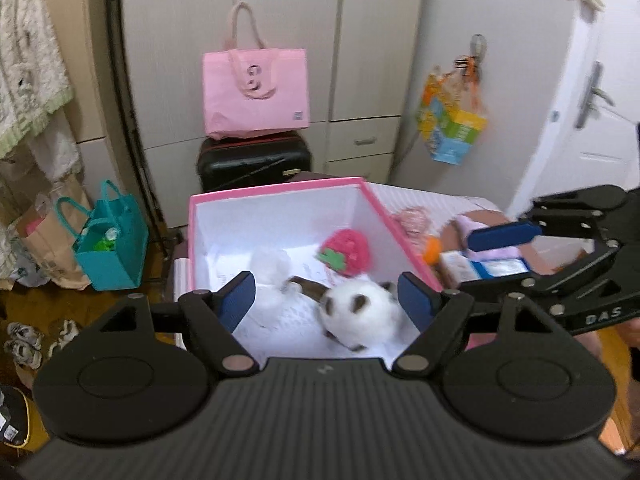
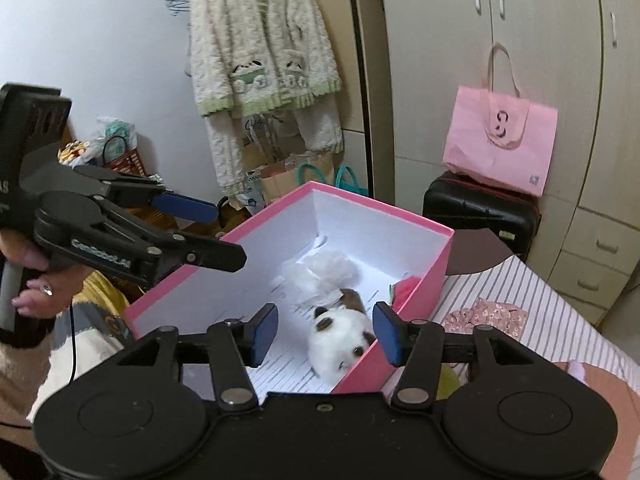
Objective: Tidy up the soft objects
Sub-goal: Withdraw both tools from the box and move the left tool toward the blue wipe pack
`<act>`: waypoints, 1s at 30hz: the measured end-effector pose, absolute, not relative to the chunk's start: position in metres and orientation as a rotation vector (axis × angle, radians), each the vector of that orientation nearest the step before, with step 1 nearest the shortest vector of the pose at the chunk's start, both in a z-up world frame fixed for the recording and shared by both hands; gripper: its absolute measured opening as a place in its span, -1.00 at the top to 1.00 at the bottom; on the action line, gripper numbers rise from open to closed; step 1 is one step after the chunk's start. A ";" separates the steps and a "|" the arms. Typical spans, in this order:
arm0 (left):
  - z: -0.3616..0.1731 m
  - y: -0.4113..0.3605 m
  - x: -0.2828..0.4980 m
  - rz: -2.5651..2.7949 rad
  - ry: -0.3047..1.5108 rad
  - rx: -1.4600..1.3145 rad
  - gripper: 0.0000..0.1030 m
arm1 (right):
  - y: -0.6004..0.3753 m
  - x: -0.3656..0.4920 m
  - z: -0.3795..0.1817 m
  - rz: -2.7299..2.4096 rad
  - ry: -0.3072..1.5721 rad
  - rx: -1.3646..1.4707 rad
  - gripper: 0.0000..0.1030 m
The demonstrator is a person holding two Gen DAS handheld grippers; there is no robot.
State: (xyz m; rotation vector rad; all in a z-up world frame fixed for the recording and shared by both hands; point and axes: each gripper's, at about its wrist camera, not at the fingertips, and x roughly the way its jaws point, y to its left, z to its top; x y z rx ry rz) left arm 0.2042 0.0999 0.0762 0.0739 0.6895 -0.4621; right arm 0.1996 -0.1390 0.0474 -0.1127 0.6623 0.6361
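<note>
A pink box [image 1: 276, 190] [image 2: 432, 268] with a white inside stands open on the striped surface. In it lies a white and brown plush animal [image 1: 360, 308] [image 2: 340, 340], blurred, with a fluffy white part [image 1: 272, 268] [image 2: 328, 268] behind it. A pink strawberry plush [image 1: 346, 252] [image 2: 404, 286] rests near the box's right wall. My left gripper [image 1: 328, 300] hovers open above the plush animal, its pads apart from it. My right gripper [image 2: 326, 334] is also open above the animal's head and grips nothing. Each gripper shows in the other's view: the right fingers [image 1: 504, 236], the left fingers [image 2: 184, 204].
A pink tote bag [image 1: 256, 92] [image 2: 500, 140] sits on a black suitcase [image 1: 256, 160] [image 2: 480, 208] by the wardrobe. A teal bag [image 1: 112, 240] stands on the floor at left. Floral fabric [image 2: 488, 314] and small packets [image 1: 488, 266] lie on the striped cloth [image 2: 540, 312]. A cardigan [image 2: 260, 60] hangs on the wall.
</note>
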 end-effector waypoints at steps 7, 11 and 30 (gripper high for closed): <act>0.097 0.087 0.140 -0.515 0.625 0.157 -0.51 | -0.145 0.150 0.064 0.651 0.631 -0.158 -0.32; 0.099 0.080 0.116 -0.541 0.660 0.178 -0.52 | -0.156 0.121 0.066 0.656 0.627 -0.158 -0.38; 0.059 0.001 0.063 -0.758 0.778 0.238 -0.56 | -0.218 0.030 0.031 0.529 0.696 -0.184 -0.52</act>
